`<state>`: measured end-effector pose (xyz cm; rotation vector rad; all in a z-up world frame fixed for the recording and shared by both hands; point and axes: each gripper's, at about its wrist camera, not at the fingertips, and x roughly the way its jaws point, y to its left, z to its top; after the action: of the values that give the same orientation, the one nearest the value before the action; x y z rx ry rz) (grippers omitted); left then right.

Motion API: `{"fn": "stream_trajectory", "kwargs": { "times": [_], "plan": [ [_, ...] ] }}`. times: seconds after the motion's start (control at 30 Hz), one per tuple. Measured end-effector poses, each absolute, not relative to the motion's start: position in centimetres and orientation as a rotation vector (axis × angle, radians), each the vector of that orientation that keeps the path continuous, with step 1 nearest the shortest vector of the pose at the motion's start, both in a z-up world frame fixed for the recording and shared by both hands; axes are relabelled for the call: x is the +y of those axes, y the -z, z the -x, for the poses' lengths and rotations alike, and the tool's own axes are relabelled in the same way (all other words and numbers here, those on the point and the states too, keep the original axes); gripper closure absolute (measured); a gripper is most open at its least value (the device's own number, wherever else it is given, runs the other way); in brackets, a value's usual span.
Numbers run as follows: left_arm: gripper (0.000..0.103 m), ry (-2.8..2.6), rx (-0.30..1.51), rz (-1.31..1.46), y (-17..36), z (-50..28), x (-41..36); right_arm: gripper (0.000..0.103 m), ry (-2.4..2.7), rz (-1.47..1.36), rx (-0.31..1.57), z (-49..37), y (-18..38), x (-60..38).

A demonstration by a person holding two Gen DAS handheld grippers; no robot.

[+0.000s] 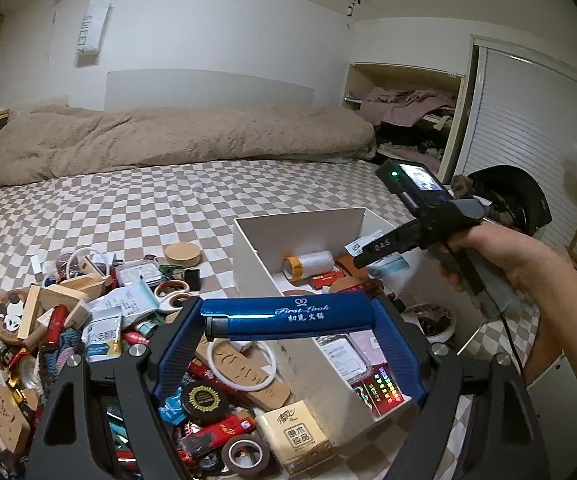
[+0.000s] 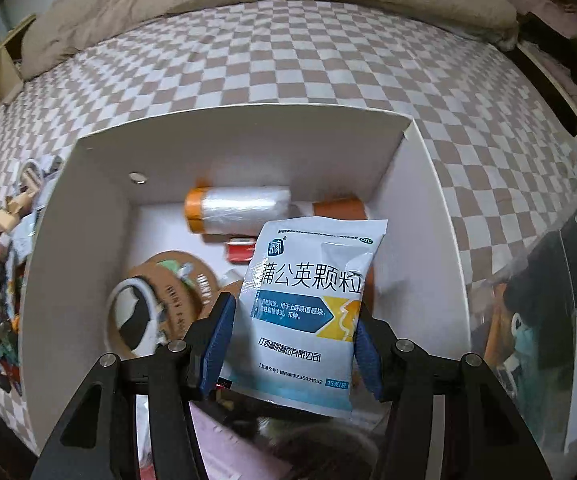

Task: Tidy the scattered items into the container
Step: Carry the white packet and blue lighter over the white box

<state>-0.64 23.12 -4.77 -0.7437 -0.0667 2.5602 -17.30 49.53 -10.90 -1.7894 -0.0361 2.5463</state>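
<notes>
Now the drop-off is in hand: the right tongs (image 2: 294,320) are clamped on a medicine sachet (image 2: 308,304) held above the open white box (image 2: 248,128), so release comes next; the left tongs (image 1: 286,320), spread wide yet gripping a blue lighter (image 1: 276,316) lengthwise, wait over the clutter pile (image 1: 88,320) on the bed (image 1: 168,196).

Soft, even indoor light fills my views; glare streaks the glossy blue metal bar (image 1: 284,316), fisheye edges darken and bend, and the white box's (image 2: 96,208) contents look slightly blurred, perhaps from motion.
</notes>
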Motion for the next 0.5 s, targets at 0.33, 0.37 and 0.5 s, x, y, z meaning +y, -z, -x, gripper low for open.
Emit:
{"fn": "stream_trajectory", "kwargs": {
  "times": [0.33,0.37,0.5],
  "plan": [
    [0.019,-2.555,-0.042,0.752,5.1,1.8,24.2,0.047,-2.48,1.856,-0.11,20.0,12.8,50.3],
    [0.019,-2.555,-0.045,0.752,5.1,2.0,24.2,0.047,-2.477,1.853,-0.136,20.1,12.9,50.3],
    [0.019,-2.557,-0.048,0.754,5.1,2.6,24.4,0.039,-2.505,1.818,-0.246,20.0,12.7,49.5]
  ]
}}
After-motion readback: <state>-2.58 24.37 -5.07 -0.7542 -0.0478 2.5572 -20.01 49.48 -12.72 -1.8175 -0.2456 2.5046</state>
